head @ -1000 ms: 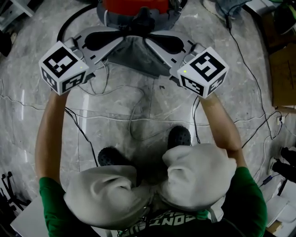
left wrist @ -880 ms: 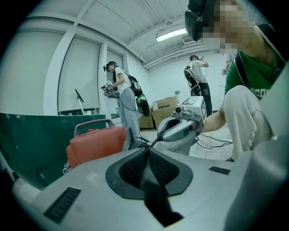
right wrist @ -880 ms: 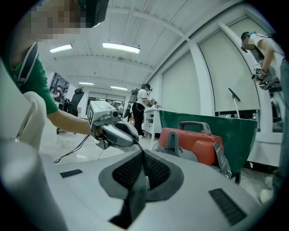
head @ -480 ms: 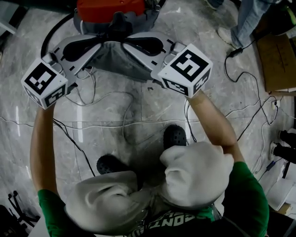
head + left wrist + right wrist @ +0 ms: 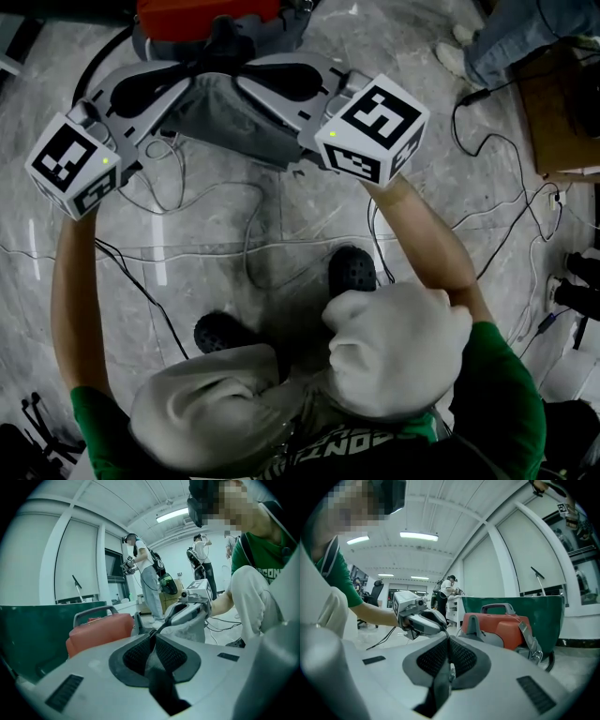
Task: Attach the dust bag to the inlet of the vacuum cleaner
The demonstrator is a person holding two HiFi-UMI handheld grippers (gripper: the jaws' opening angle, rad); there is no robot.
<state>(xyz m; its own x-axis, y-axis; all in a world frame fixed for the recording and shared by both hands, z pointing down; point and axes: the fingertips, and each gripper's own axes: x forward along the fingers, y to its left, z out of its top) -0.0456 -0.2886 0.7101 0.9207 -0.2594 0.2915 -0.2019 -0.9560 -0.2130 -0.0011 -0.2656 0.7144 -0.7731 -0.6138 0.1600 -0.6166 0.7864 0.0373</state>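
Note:
The grey dust bag (image 5: 230,117) hangs between my two grippers just in front of the red vacuum cleaner (image 5: 206,11) at the top of the head view. My left gripper (image 5: 202,75) is shut on the bag's upper edge, and grey fabric shows between its pads (image 5: 151,637). My right gripper (image 5: 242,75) is shut on the same edge from the other side, with a thin strip pinched in it (image 5: 448,641). Both sets of fingertips meet close to the vacuum's dark front part. The vacuum (image 5: 101,630) (image 5: 501,625) stands on the floor with its handle up. Its inlet is hidden.
Loose cables (image 5: 253,216) lie across the marble floor under the bag. A cardboard box (image 5: 567,103) and another person's legs (image 5: 502,37) are at the right. A green bin (image 5: 534,611) stands behind the vacuum. My shoes (image 5: 352,272) are below the grippers.
Both grippers and the bag have shifted left in the head view, closer to the vacuum. The left marker cube has swung out and down. Both grips stay shut.

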